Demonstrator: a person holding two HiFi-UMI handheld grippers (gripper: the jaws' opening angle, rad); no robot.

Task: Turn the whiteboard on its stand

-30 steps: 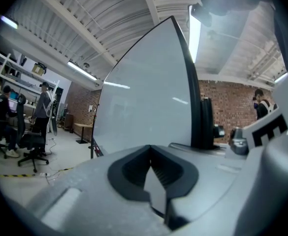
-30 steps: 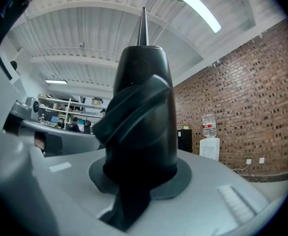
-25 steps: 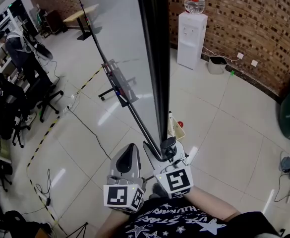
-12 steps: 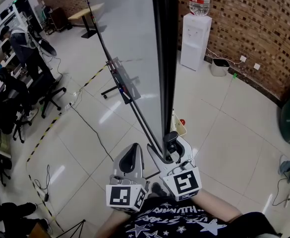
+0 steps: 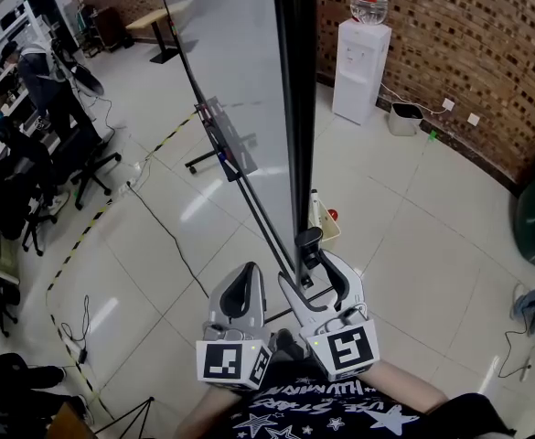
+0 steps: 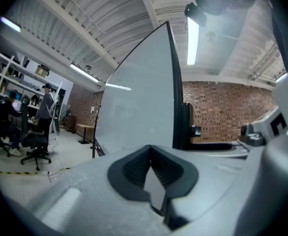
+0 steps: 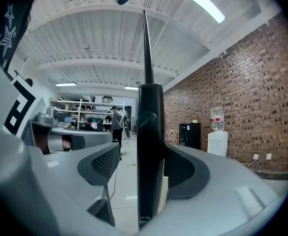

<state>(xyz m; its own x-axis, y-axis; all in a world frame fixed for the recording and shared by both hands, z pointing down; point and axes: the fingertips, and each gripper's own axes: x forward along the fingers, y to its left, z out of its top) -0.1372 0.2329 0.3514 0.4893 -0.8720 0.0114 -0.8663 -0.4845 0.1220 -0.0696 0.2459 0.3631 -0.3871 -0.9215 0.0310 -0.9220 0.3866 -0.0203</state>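
A pale tiled floor [image 5: 413, 236] fills most of the head view, with a brick wall [image 5: 459, 44] across the upper right and a white water dispenser [image 5: 358, 67] standing against it at the top, a bottle on its top. In the upper left, people [image 5: 43, 80] are at desks with office chairs, and a yellow-and-black tape line [image 5: 93, 236] runs over the tiles on the left.

The whiteboard [image 5: 235, 71] stands upright in the top centre of the frame, seen nearly edge-on, its pale face turned toward the left. A black post [image 5: 294, 108] of its stand runs down along the board's near edge to the middle of the picture, where a black knob [image 5: 309, 240] sits on it. A tray [image 5: 219, 140] juts from the board's lower edge.

At the bottom centre, the right gripper [image 5: 320, 277] reaches level to the post. Its jaws have just been opening and now stand wide, released, with the post between them: the pad [image 7: 104, 163] on the left of the right gripper view is clear of the post, while the other lies just beside it.

The left gripper [image 5: 240, 286] sits just left of it, near the board's lower edge but apart from it. Its jaws are clenched together with nothing between them.
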